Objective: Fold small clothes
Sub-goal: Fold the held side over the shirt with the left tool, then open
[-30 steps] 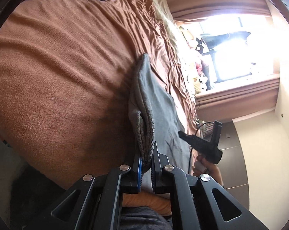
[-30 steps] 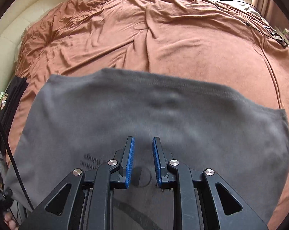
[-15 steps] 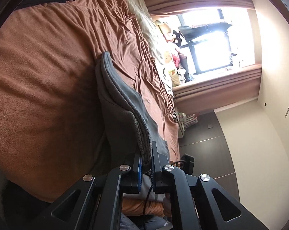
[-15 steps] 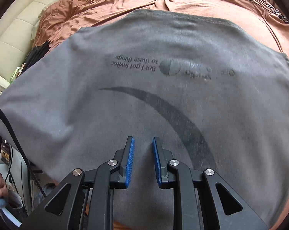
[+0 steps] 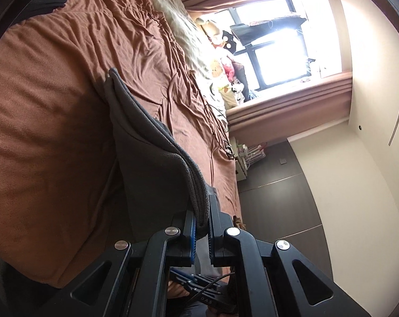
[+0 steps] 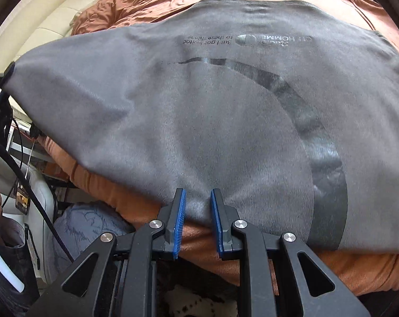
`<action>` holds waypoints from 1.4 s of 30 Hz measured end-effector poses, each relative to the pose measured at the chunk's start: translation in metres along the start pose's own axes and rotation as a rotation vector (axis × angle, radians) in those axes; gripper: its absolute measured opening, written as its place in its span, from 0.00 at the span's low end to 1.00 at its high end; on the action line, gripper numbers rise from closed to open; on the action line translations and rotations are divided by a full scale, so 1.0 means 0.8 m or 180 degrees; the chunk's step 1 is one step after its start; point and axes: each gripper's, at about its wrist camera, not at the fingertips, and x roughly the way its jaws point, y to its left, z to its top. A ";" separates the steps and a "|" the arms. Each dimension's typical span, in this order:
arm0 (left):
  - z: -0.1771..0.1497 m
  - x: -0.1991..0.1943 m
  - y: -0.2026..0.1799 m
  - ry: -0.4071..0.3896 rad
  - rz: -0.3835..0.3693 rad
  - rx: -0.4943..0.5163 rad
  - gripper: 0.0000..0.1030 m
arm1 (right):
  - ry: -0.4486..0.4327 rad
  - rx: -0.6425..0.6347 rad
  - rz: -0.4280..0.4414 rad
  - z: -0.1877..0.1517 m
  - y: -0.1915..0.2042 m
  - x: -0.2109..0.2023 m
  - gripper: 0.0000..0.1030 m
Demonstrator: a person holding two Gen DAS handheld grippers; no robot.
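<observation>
Grey printed cotton T-shirt (image 6: 225, 111) spread across brown fleece bed cover (image 5: 46, 121), near edge overhanging. Left gripper (image 5: 201, 222) jaws pinching bunched corner, lifted. Right gripper (image 6: 196, 222) jaws slightly spread, empty, at hem. Risk: one-sided pull skews fold; bunched fabric slips free.

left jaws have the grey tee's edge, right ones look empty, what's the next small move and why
Probably close the right gripper on the near edge of the grey t-shirt. Its jaws stand apart with that hem between them, unpinched, while the left gripper is shut on a bunched edge and the shirt lies spread over the brown blanket. Two grips would let the fold start.
</observation>
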 end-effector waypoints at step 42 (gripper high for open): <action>-0.137 0.313 -0.187 0.1623 0.0333 0.1264 0.08 | -0.1365 0.1137 0.0140 -0.176 -0.164 -0.254 0.62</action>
